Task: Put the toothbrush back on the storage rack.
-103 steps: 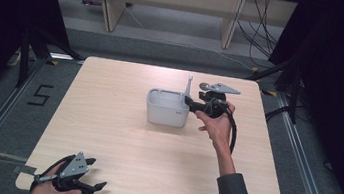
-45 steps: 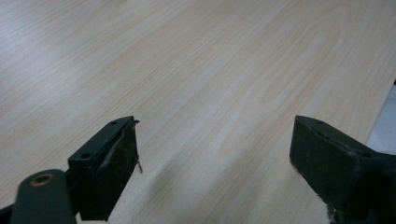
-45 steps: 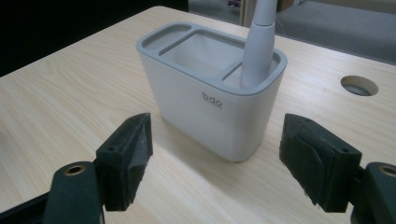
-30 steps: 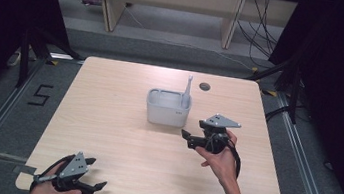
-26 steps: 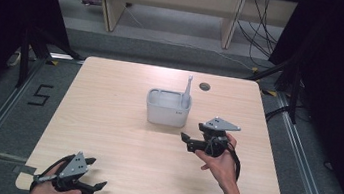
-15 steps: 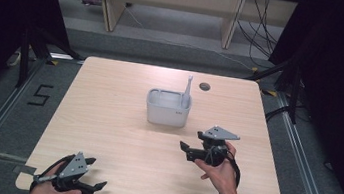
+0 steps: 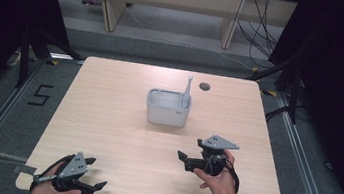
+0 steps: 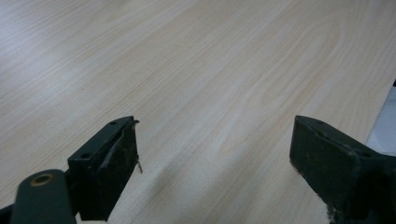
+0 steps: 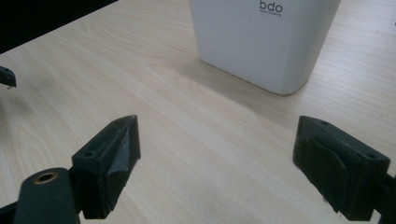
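Table (image 7: pixel 106 118), light wood grain, carries everything in the scene. Bin (image 7: pixel 167 108), white and rectangular, stands upright near the table's centre, toward the far edge; a printed logo faces the right gripper view. Stick (image 7: pixel 187 90), thin and pale, stands in the bin's right end and leans slightly, its top above the rim. Right gripper (image 7: pixel 191 159) sits in a hand, near the bin on its near right side and apart from it; its jaws have just been opening and stand spread, nothing between them. Left gripper (image 7: pixel 95 173) rests at the table's near left corner, well apart from the bin, jaws spread over bare wood.
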`<control>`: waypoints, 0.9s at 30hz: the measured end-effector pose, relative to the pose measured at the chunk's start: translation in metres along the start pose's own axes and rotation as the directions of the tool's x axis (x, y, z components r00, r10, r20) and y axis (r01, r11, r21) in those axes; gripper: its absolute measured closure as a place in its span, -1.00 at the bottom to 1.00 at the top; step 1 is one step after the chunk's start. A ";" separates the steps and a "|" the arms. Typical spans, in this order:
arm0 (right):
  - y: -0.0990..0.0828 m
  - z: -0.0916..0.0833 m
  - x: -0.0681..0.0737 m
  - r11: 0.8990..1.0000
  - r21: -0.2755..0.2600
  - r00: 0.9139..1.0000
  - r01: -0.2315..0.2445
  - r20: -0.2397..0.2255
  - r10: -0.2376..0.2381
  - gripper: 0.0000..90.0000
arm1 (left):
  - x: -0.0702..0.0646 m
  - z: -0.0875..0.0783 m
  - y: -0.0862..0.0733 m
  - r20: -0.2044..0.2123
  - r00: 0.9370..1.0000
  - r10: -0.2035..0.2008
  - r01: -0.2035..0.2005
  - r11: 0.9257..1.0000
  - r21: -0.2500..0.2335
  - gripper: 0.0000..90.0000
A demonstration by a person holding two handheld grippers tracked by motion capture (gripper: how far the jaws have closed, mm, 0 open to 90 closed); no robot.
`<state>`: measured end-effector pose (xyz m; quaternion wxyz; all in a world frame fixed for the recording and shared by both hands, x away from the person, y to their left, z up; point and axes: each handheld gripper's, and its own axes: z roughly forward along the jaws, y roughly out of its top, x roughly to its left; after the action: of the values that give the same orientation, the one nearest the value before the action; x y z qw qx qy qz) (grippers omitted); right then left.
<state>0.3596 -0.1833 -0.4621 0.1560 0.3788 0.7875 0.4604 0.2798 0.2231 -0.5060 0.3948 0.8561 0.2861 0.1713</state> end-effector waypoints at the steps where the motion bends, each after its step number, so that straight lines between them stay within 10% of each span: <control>1: -0.002 0.000 0.001 1.000 -0.005 1.000 -0.015 -0.020 0.015 -0.65 | 0.000 0.000 0.000 -0.007 1.000 0.003 -0.003 1.000 -0.003 -0.67; 27: -0.031 -0.012 0.019 0.997 0.055 0.998 -0.049 -0.034 0.051 -0.65 | -0.002 0.000 0.000 0.004 1.000 -0.020 0.020 1.000 -0.013 -0.67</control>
<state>0.3261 -0.1859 -0.4799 0.1199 0.3943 0.7926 0.4493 0.2783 0.2222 -0.5057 0.4027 0.8508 0.2930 0.1676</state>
